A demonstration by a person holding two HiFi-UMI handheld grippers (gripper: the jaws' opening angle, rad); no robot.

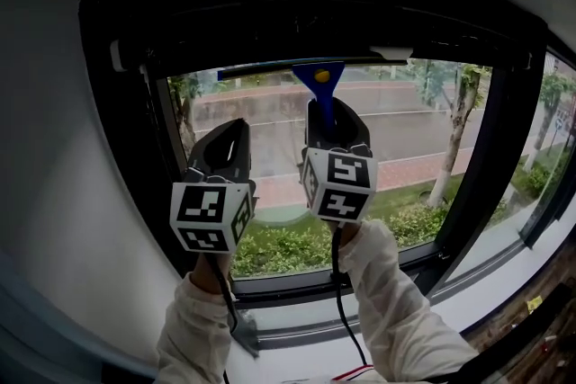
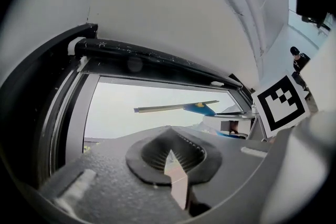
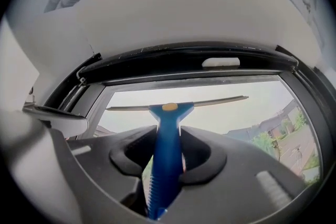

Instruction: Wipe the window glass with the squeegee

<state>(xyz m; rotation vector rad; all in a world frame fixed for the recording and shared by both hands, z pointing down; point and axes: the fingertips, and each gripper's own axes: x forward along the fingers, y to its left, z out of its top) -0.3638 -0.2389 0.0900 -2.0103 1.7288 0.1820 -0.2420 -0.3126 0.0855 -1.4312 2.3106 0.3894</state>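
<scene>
Squeegee [image 1: 321,78] pinched by its handle in right gripper [image 1: 336,123], blade at top edge of window glass [image 1: 409,135]; left gripper [image 1: 225,148] pressed together, empty; recommend even pressure, level blade, one straight downward pull.

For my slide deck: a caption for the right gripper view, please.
Right claw grips the blue squeegee, blade near the top of the window glass.

- Blue plastic squeegee [image 3: 167,149] with a yellow stud: I read a smooth, slightly glossy moulding, ribbed along one handle edge.
- Black window frame [image 1: 117,103]: I note a dark satin finish, with light scuffs on the top bar.
- Clear window glass [image 1: 405,130]: smooth, transparent.
- Black left gripper [image 2: 170,162] and black right gripper [image 1: 335,126]: matt, fine-grained plastic, ribbed inside.
- White cloth sleeves [image 1: 387,283]: I see them matt and creased.
</scene>
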